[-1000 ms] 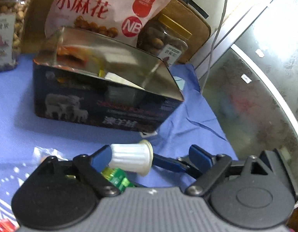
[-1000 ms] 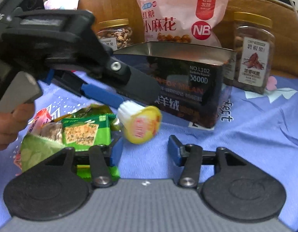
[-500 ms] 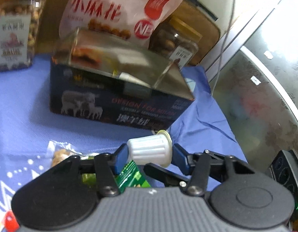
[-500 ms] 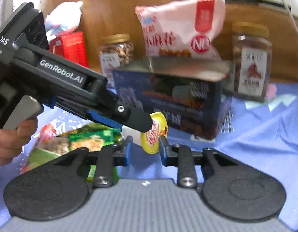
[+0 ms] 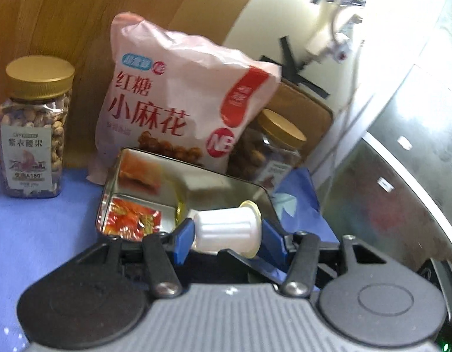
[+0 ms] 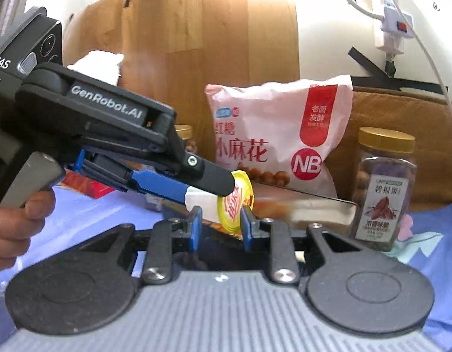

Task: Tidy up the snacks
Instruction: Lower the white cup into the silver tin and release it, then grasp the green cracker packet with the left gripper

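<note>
Jaws of both the left gripper [image 5: 227,236] and right gripper [image 6: 219,223] clamp one ribbed white plastic jelly cup [image 5: 226,230] with a yellow foil lid.

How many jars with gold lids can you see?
2. One jar of pale nuts stands left of the pink snack bag. The other jar stands right of the bag, partly behind it. More might be hidden behind the bag.
</note>
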The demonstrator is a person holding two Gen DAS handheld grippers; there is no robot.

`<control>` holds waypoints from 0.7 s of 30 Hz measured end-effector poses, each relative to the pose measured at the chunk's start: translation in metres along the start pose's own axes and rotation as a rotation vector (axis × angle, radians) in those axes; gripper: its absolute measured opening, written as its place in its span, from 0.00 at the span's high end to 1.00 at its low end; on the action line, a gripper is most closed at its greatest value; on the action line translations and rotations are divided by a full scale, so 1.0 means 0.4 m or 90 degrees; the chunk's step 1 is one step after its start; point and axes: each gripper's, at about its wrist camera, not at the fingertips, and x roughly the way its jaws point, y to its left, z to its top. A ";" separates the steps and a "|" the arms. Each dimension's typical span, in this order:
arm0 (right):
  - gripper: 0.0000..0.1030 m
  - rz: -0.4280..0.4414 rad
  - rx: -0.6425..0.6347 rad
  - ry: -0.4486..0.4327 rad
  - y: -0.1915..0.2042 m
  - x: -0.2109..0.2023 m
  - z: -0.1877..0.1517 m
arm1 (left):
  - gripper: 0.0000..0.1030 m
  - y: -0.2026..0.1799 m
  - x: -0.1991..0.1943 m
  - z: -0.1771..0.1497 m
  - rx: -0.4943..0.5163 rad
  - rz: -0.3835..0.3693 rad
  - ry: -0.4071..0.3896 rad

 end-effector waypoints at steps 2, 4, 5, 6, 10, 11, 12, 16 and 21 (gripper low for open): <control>0.69 -0.016 -0.008 -0.002 0.002 0.015 -0.005 | 0.51 0.018 0.036 0.003 -0.013 0.012 0.014; 0.67 -0.034 -0.012 -0.008 0.004 0.021 -0.015 | 0.51 0.024 0.065 -0.006 -0.020 0.026 0.028; 0.64 -0.039 -0.011 -0.010 0.001 0.022 -0.018 | 0.51 0.026 0.077 -0.009 -0.016 0.034 0.029; 0.60 -0.041 -0.007 -0.012 -0.001 0.015 -0.020 | 0.52 0.027 0.079 -0.013 -0.010 0.040 0.028; 0.59 -0.036 0.011 -0.018 -0.019 -0.014 -0.014 | 0.52 0.025 0.040 -0.017 -0.004 0.022 0.010; 0.58 -0.030 0.020 -0.022 -0.026 -0.024 -0.012 | 0.49 0.025 0.024 -0.015 0.000 0.017 0.002; 0.58 -0.022 0.030 -0.023 -0.030 -0.038 -0.012 | 0.49 0.022 -0.001 -0.017 0.010 0.017 -0.009; 0.56 0.057 0.102 0.030 -0.059 -0.071 -0.031 | 0.49 0.031 -0.082 -0.040 0.009 0.000 -0.014; 0.44 0.174 0.182 0.179 -0.071 -0.084 -0.117 | 0.49 0.074 -0.125 -0.166 -0.051 -0.056 0.053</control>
